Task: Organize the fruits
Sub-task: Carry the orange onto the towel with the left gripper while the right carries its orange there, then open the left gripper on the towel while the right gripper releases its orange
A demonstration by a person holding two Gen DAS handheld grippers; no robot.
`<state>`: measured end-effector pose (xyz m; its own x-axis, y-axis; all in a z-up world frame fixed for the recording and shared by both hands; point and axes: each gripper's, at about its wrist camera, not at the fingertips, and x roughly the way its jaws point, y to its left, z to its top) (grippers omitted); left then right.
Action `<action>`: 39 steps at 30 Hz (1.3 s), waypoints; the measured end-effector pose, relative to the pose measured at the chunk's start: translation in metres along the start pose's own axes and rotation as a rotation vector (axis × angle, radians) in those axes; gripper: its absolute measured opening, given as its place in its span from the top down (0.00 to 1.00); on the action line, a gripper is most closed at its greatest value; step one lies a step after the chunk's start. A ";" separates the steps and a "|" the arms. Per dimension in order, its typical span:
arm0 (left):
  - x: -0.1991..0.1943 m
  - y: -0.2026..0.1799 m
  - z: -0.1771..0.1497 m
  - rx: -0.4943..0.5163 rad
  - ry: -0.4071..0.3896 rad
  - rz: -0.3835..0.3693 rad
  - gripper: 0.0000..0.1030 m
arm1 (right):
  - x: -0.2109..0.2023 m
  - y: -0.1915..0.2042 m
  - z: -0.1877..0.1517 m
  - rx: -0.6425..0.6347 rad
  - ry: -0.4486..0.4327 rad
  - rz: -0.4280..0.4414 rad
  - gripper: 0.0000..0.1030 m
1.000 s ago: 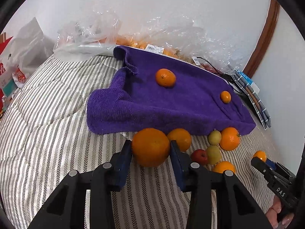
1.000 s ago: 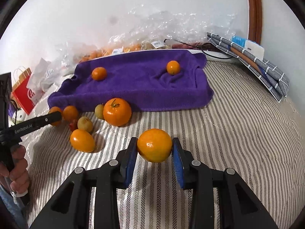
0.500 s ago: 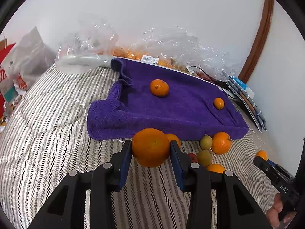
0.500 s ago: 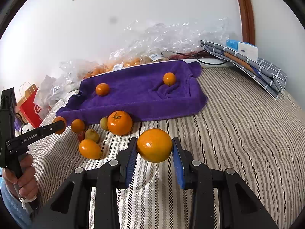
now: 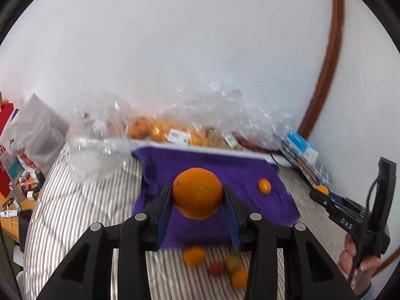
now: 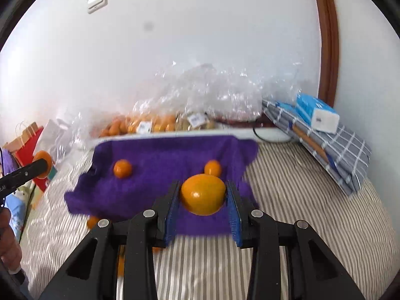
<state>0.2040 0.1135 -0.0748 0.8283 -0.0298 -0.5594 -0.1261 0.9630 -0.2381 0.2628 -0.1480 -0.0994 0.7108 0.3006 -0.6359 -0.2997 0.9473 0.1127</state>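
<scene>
Above the purple towel (image 5: 250, 175), your left gripper (image 5: 197, 200) clamped a large orange (image 5: 197, 193); your right gripper (image 6: 203, 197) clamped a smaller orange (image 6: 203, 194), tangerines (image 6: 122, 168) at 11 o'clock.

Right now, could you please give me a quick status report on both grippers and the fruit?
Left gripper shut on large orange. Right gripper shut on smaller orange. Both above purple towel, two small oranges on it. Nothing blocking.

Two tools each held one orange (image 5: 197, 193) (image 6: 203, 194); two small oranges (image 6: 122, 168) (image 6: 212, 168) lay on one purple towel (image 6: 155, 175).
</scene>
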 end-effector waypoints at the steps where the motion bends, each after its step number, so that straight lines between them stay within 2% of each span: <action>1: 0.008 0.002 0.005 -0.008 -0.006 0.014 0.63 | 0.008 -0.001 0.008 0.003 -0.001 0.010 0.65; 6: 0.056 0.010 0.013 -0.024 -0.002 0.092 0.63 | 0.046 0.000 0.029 -0.012 -0.002 0.014 0.65; 11: 0.091 0.022 -0.004 -0.046 0.059 0.096 0.63 | 0.080 -0.007 0.018 -0.008 0.041 0.016 0.65; 13: 0.096 0.025 -0.008 -0.045 0.071 0.090 0.63 | 0.090 -0.011 0.013 -0.005 0.075 0.012 0.65; 16: 0.101 0.029 -0.012 -0.064 0.074 0.059 0.63 | 0.093 -0.015 0.010 -0.007 0.072 0.015 0.65; 21: 0.108 0.033 -0.015 -0.083 0.102 0.077 0.63 | 0.101 -0.019 0.006 0.026 0.105 0.057 0.65; 30: 0.119 0.026 -0.025 -0.058 0.141 0.078 0.63 | 0.113 -0.003 -0.006 -0.043 0.156 0.035 0.65; 39: 0.127 0.025 -0.029 -0.050 0.172 0.093 0.63 | 0.123 -0.001 -0.012 -0.049 0.183 0.003 0.65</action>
<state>0.2905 0.1256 -0.1750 0.7073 0.0088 -0.7069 -0.2282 0.9493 -0.2164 0.3424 -0.1129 -0.1868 0.5837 0.2745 -0.7641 -0.3361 0.9384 0.0804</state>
